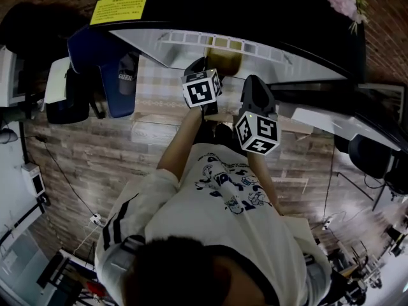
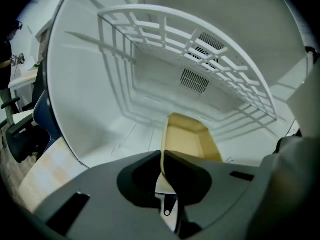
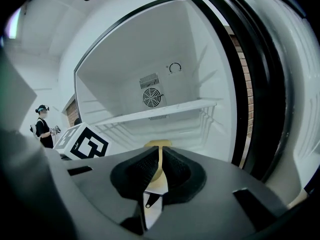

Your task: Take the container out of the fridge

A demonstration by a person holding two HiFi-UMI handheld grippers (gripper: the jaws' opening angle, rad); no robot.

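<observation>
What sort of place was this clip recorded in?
Likely an office or lab workspace, not a home kitchen: the open white fridge stands beside office chairs, with a brick wall and a wood-plank floor.

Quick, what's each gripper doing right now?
Left gripper: shut on the tan container, at its rim.
Right gripper: shut on the tan container's rim too.

I cannot see the near end of the container [image 2: 189, 140] behind my left gripper [image 2: 162, 159], and at my right gripper [image 3: 160, 156] only its thin edge shows, the rest hidden behind the claw.
</observation>
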